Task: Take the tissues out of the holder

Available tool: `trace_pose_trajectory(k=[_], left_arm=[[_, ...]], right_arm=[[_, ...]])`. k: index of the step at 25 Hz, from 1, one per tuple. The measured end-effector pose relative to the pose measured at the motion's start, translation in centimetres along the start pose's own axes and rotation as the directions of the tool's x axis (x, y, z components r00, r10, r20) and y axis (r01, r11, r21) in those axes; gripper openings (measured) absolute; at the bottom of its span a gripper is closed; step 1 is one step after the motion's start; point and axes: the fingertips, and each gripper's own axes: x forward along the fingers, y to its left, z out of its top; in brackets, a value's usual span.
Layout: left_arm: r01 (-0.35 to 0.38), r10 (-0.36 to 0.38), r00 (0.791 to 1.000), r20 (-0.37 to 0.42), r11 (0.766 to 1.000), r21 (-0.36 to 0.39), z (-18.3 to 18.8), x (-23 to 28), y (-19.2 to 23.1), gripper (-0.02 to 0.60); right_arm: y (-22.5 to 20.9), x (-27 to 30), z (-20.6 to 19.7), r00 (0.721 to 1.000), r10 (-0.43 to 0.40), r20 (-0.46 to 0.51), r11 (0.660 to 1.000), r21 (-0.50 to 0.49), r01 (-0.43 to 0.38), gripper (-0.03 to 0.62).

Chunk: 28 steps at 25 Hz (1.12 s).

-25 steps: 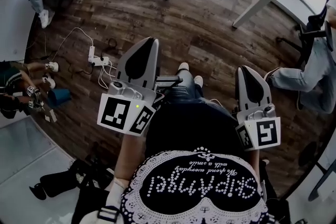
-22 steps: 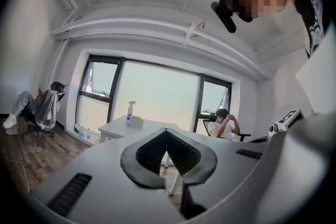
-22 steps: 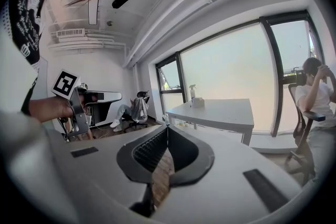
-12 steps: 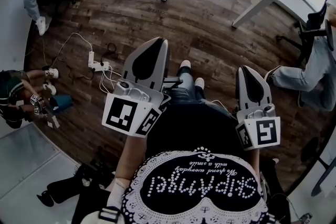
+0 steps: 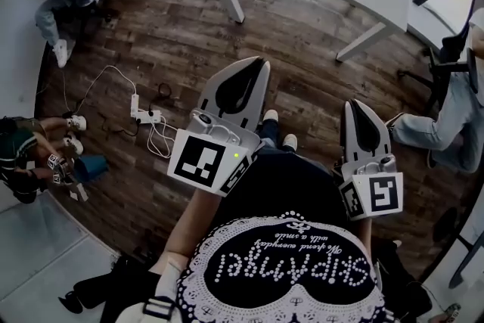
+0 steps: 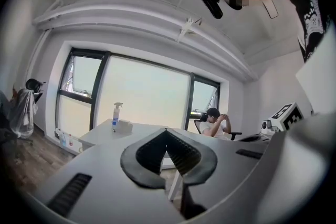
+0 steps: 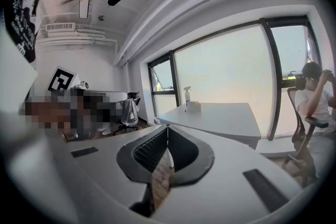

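Left gripper (image 5: 262, 64): fingers (image 6: 151, 153) closed together, empty, pointing forward. Right gripper (image 5: 355, 107): fingers (image 7: 152, 149) closed together, empty, pointing forward.

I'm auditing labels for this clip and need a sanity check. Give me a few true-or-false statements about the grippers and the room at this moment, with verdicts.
1. The left gripper is shut with nothing between its jaws. True.
2. The right gripper is clamped on a tissue. False: its jaws are together and empty.
3. A white spray bottle stands on the white table by the window. True.
4. The floor is grey carpet. False: it is a dark wooden plank floor.
5. A white power strip with cables lies on the floor to the person's left. True.
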Motion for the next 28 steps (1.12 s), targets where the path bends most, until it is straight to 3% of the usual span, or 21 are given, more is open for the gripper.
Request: trace_pose_trajectory(k=[12, 28], left_arm=[[0.023, -0.023, 1.0, 0.003, 0.999, -0.034, 0.3, 2.1, 3.0, 0.002], [-0.021, 0.022, 1.0, 0.009, 0.997, -0.073, 0.5, 3.0, 7.9, 0.002]], right_arm=[[0.7, 4.1, 0.0, 0.999, 0.016, -0.042, 1.0, -0.011, -0.016, 0.012], [1.0, 6.9, 0.6, 0.997, -0.018, -0.07, 1.0, -0.006, 0.018, 0.012]])
